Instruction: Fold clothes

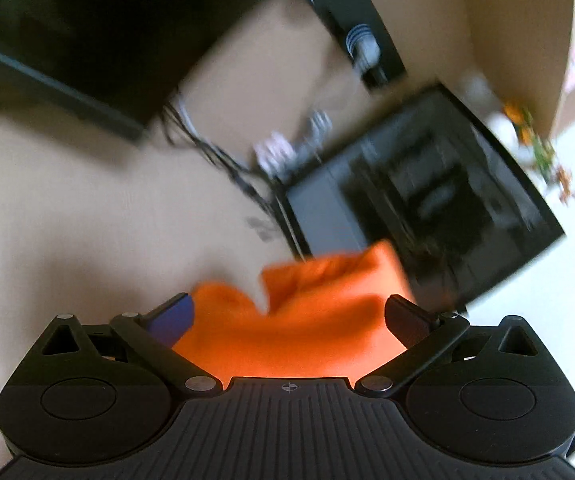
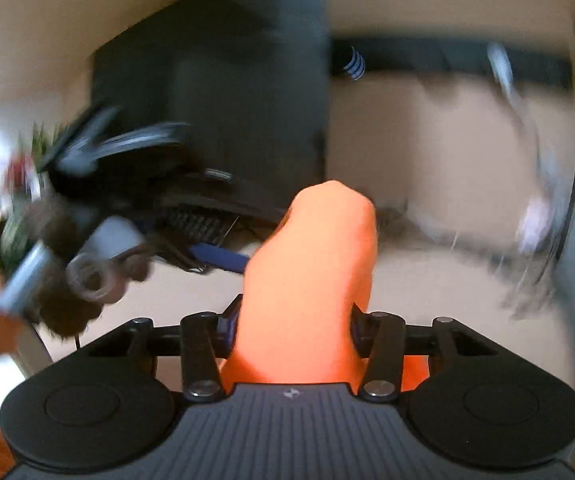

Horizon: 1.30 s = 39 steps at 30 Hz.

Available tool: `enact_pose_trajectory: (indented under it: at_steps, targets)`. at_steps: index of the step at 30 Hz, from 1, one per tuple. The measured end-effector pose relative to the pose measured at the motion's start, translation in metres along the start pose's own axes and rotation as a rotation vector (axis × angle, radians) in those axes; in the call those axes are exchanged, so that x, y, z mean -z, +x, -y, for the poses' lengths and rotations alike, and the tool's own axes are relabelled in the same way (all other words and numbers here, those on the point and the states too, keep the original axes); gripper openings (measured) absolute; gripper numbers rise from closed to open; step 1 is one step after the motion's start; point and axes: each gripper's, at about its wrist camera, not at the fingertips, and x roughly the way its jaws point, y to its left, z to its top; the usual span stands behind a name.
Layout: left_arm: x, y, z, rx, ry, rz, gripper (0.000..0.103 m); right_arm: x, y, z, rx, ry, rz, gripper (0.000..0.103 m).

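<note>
An orange garment (image 1: 287, 332) lies bunched between the spread fingers of my left gripper (image 1: 289, 316), whose jaws stand wide apart around the cloth without pinching it. In the right wrist view my right gripper (image 2: 291, 328) is shut on a thick fold of the same orange garment (image 2: 311, 264), which rises up in front of the camera. The other gripper (image 2: 87, 248) shows blurred at the left of the right wrist view. Both views are motion-blurred and tilted.
A beige floor or tabletop (image 1: 67, 208) fills the left wrist view. A dark monitor or cabinet (image 1: 427, 200) stands to the right, with cables (image 1: 215, 156) and a dark shelf (image 1: 351, 32). A dark cabinet (image 2: 227, 112) and a keyboard (image 2: 195, 224) show in the right wrist view.
</note>
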Motion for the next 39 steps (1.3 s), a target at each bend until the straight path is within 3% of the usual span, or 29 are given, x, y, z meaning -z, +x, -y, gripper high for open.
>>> enact_pose_trajectory:
  at_steps: [2, 4, 6, 12, 16, 18, 22, 25, 28, 32, 35, 39]
  targets:
    - [0.0, -0.003, -0.003, -0.031, -0.015, 0.003, 0.103, 0.008, 0.027, 0.049, -0.018, 0.287, -0.039, 0.051]
    - [0.005, 0.001, -0.003, -0.049, -0.024, -0.023, 0.103, 0.02, 0.048, 0.094, -0.017, 0.549, -0.058, 0.06]
    - [0.013, 0.011, 0.0, -0.075, -0.009, -0.065, 0.103, 0.029, 0.051, 0.114, 0.014, 0.644, -0.043, 0.067]
    - [0.032, 0.049, 0.007, -0.176, 0.055, -0.176, 0.103, 0.012, 0.04, 0.093, 0.104, 0.396, -0.028, 0.082]
    - [0.04, 0.064, 0.015, -0.279, 0.184, -0.218, 0.103, 0.001, 0.018, 0.083, 0.135, 0.319, 0.038, 0.087]
    - [0.04, 0.066, 0.015, -0.279, 0.204, -0.222, 0.103, 0.003, 0.004, 0.078, 0.166, 0.235, 0.061, 0.092]
    - [0.036, 0.072, 0.01, -0.281, 0.195, -0.224, 0.103, 0.02, 0.017, 0.07, 0.359, 0.029, -0.046, 0.093]
    - [0.036, 0.079, 0.007, -0.29, 0.191, -0.239, 0.103, 0.036, 0.041, 0.063, 0.423, -0.024, -0.125, 0.093]
    - [0.036, 0.08, 0.007, -0.315, 0.206, -0.226, 0.103, 0.037, 0.054, 0.06, 0.392, -0.009, -0.155, 0.093]
    - [0.029, 0.067, 0.004, -0.35, 0.209, -0.188, 0.103, 0.033, 0.057, 0.054, 0.254, -0.014, -0.216, 0.092]
    - [0.027, 0.052, 0.001, -0.362, 0.205, -0.157, 0.103, 0.019, 0.047, 0.053, 0.212, -0.042, -0.145, 0.092]
    - [0.032, 0.032, 0.002, -0.359, 0.225, -0.144, 0.103, -0.012, 0.043, 0.08, 0.087, 0.153, -0.053, 0.091]
